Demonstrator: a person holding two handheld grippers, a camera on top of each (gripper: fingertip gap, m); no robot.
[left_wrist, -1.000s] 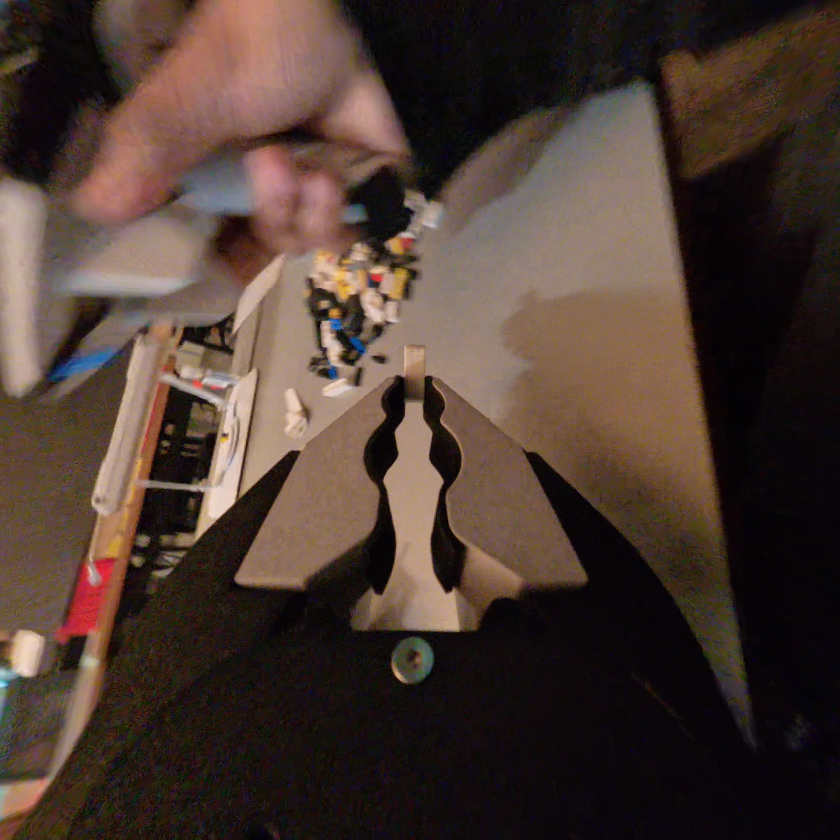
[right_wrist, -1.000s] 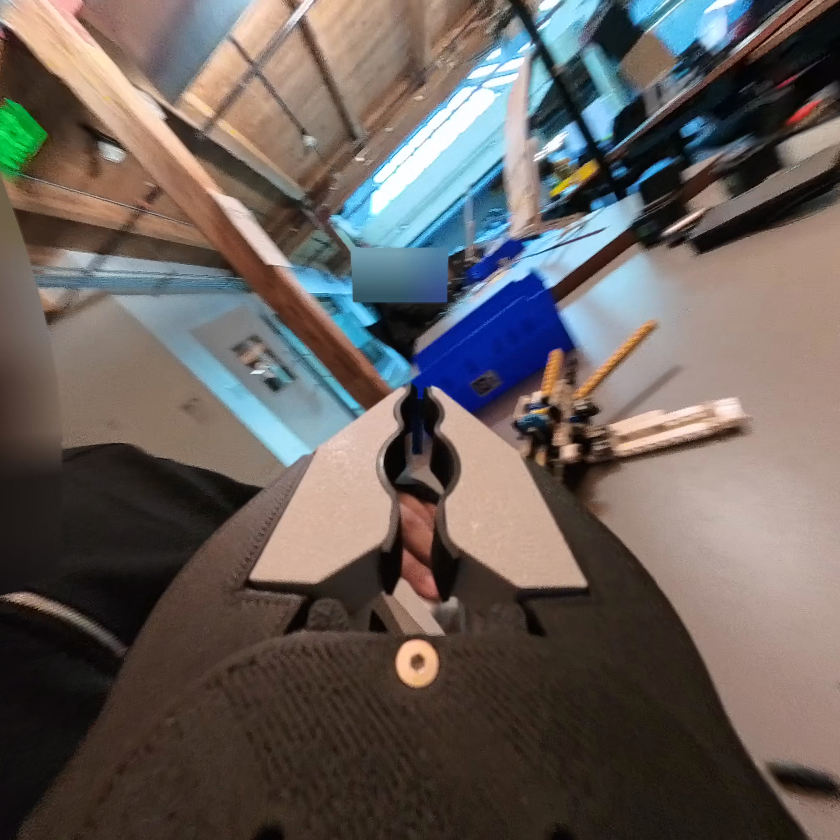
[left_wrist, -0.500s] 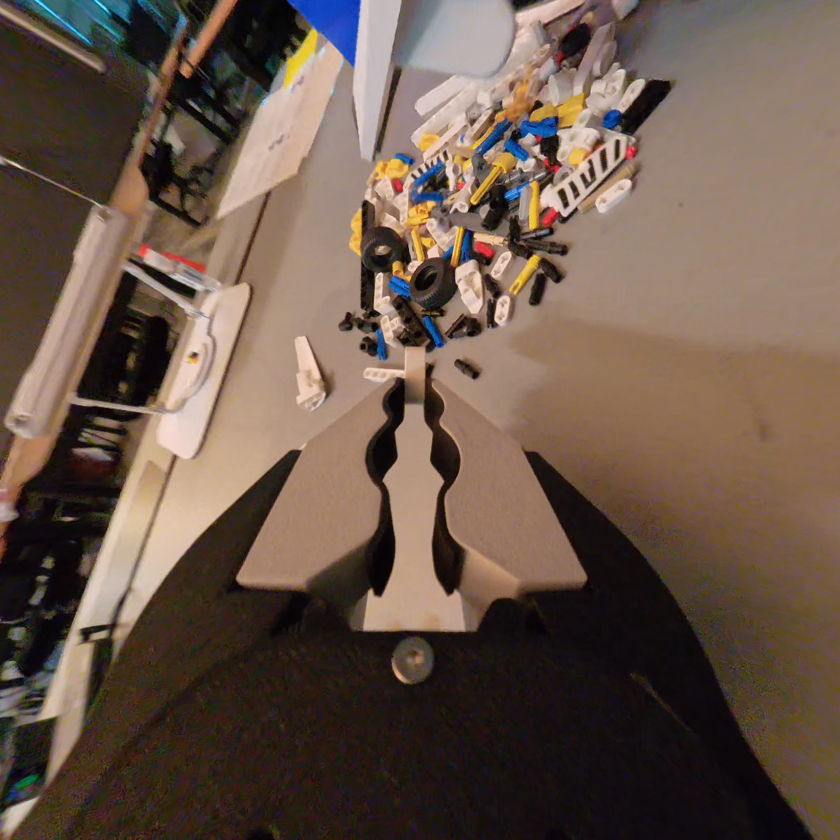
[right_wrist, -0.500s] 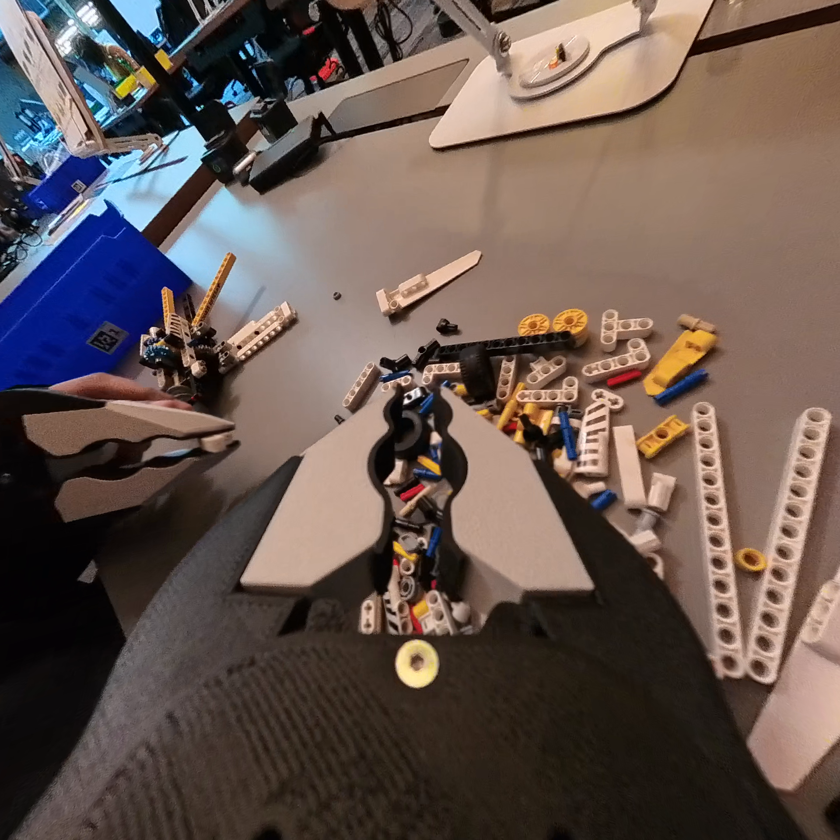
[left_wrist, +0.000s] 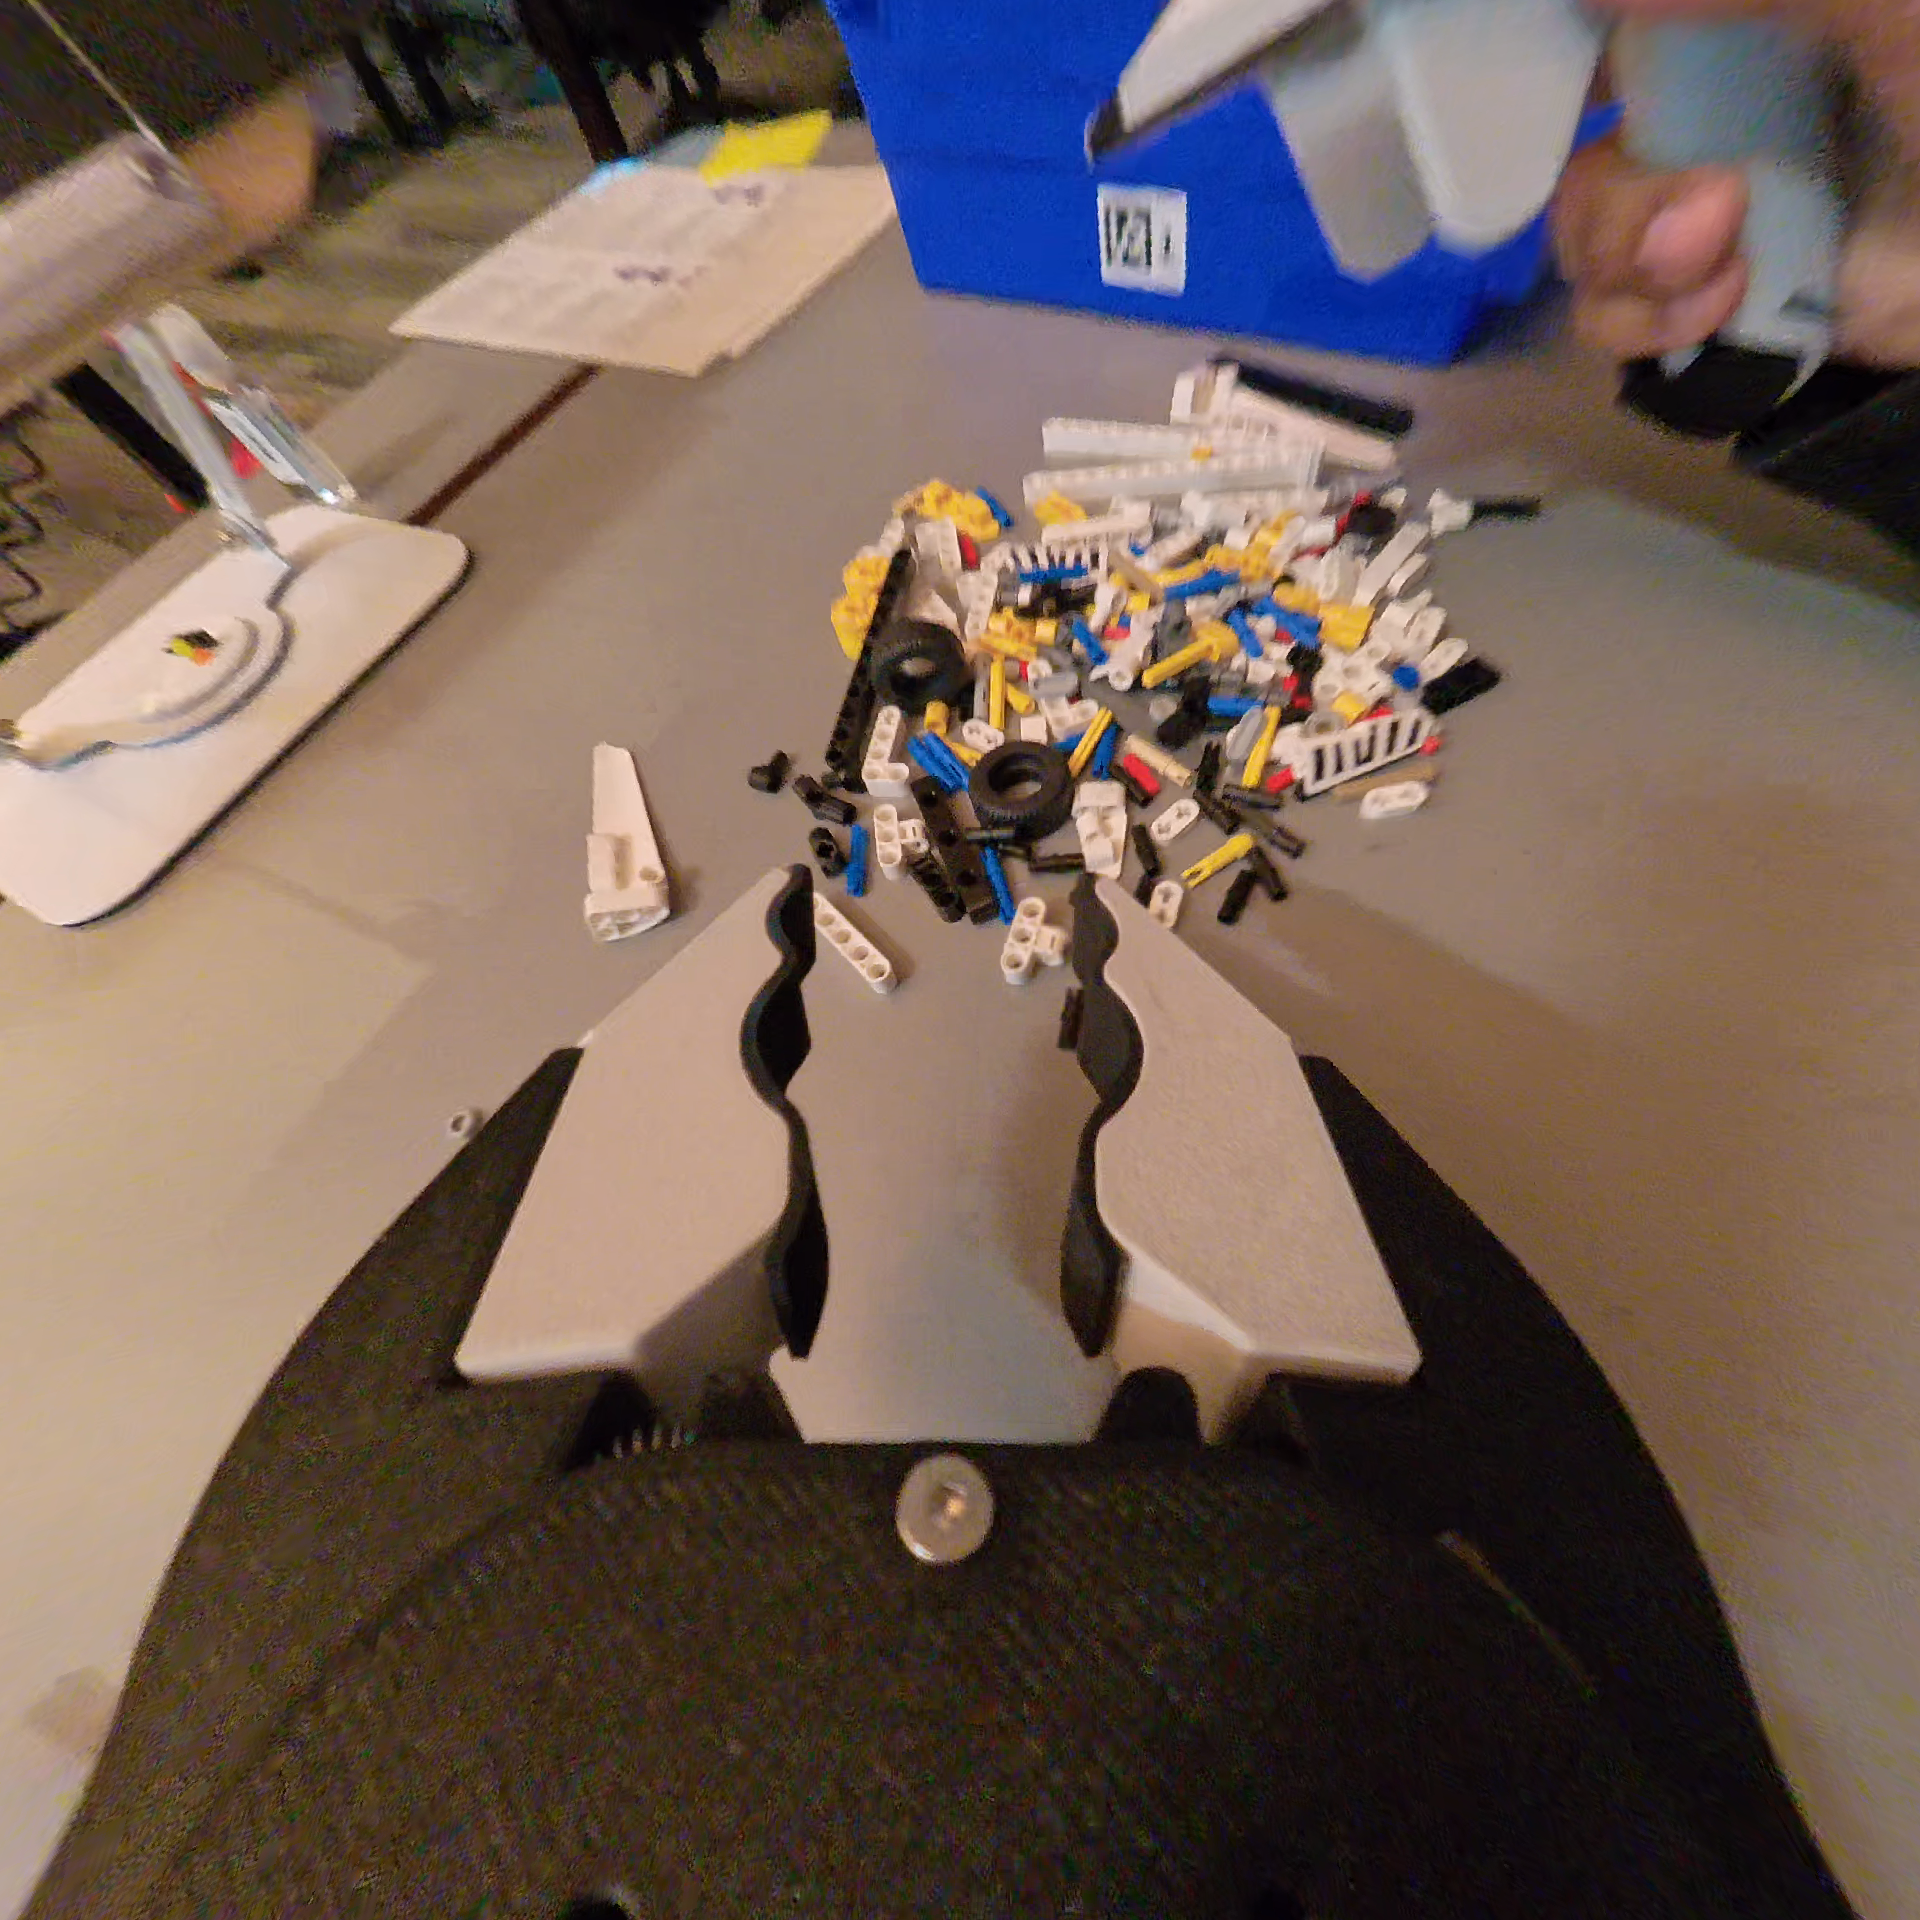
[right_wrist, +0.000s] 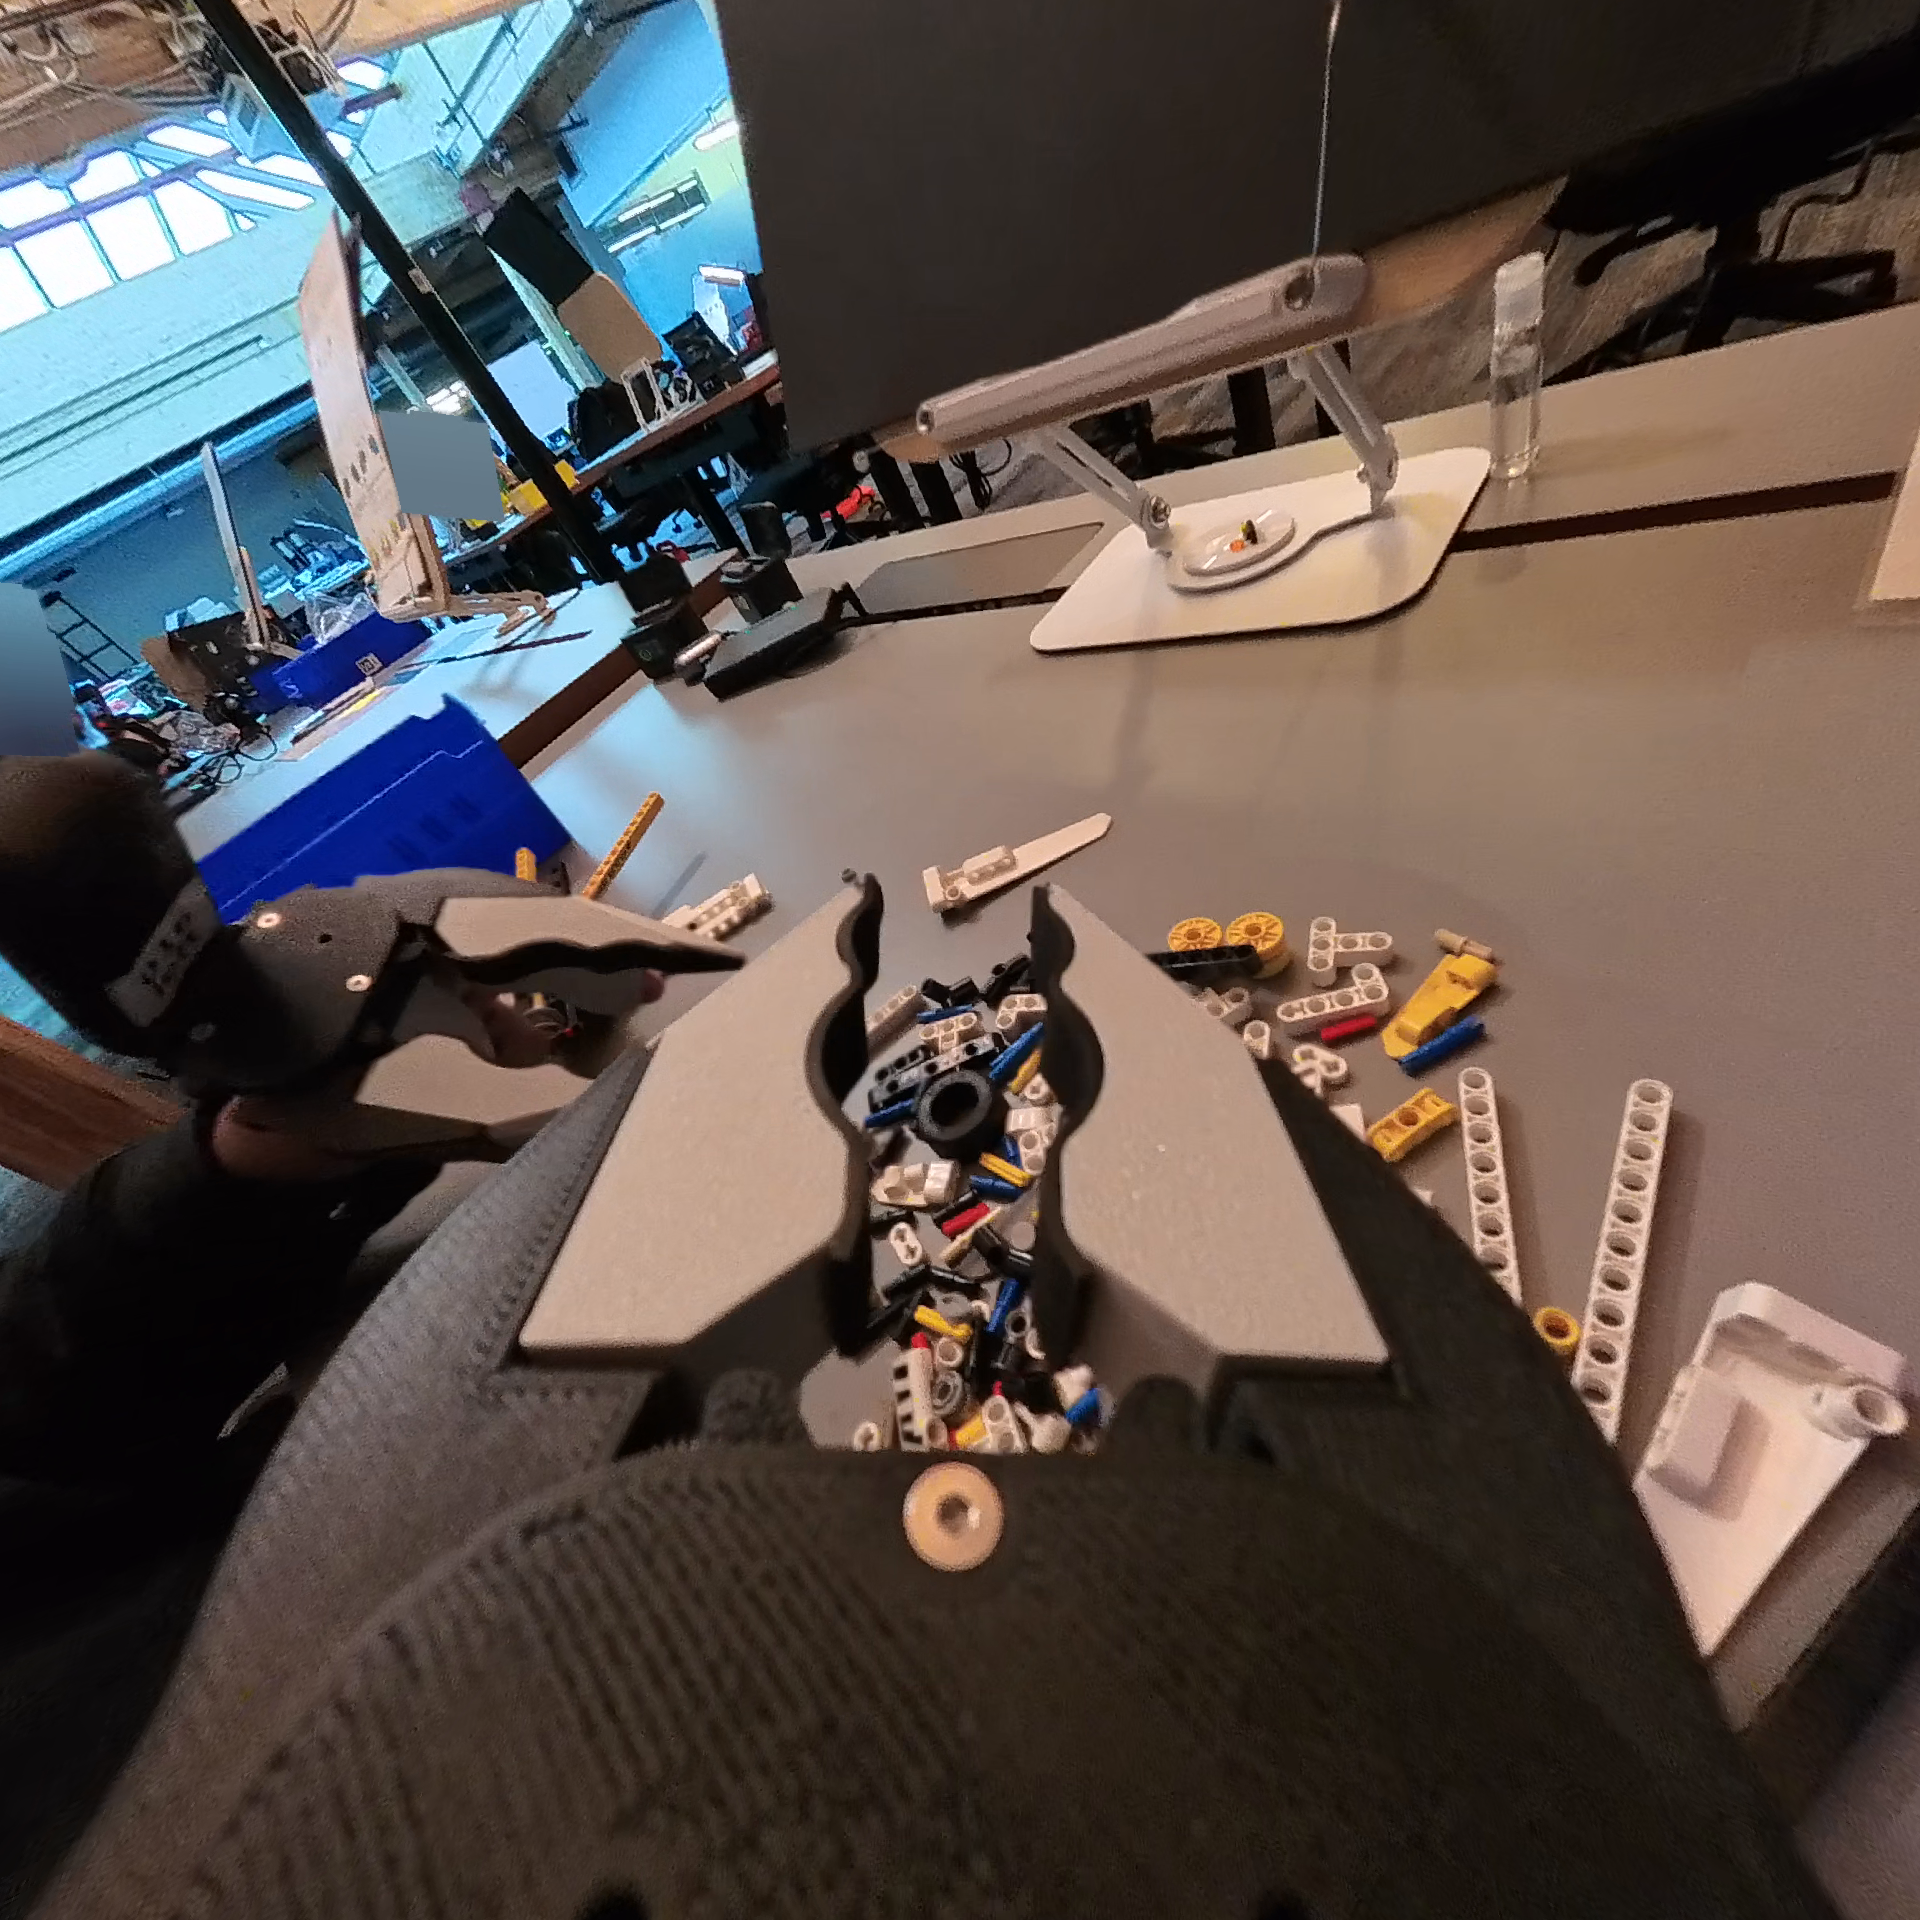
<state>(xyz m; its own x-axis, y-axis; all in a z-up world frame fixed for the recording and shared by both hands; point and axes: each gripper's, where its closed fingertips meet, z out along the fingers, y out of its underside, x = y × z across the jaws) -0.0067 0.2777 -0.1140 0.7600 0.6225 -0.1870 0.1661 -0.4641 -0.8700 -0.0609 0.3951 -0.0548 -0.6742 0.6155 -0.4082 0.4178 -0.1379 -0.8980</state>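
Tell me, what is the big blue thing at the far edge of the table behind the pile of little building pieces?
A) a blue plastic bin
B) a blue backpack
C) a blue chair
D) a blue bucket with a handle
A: the blue plastic bin has straight, boxy walls and stands on the grey table just beyond the pile of building pieces.

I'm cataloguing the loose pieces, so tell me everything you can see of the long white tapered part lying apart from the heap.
The white tapered part looks like smooth plastic: a flat blade narrowing to a rounded tip, with a blocky, holed connector at its wide end. It lies flat on the grey table, alone, touching no other piece, left of the heap and just beyond the open left gripper.
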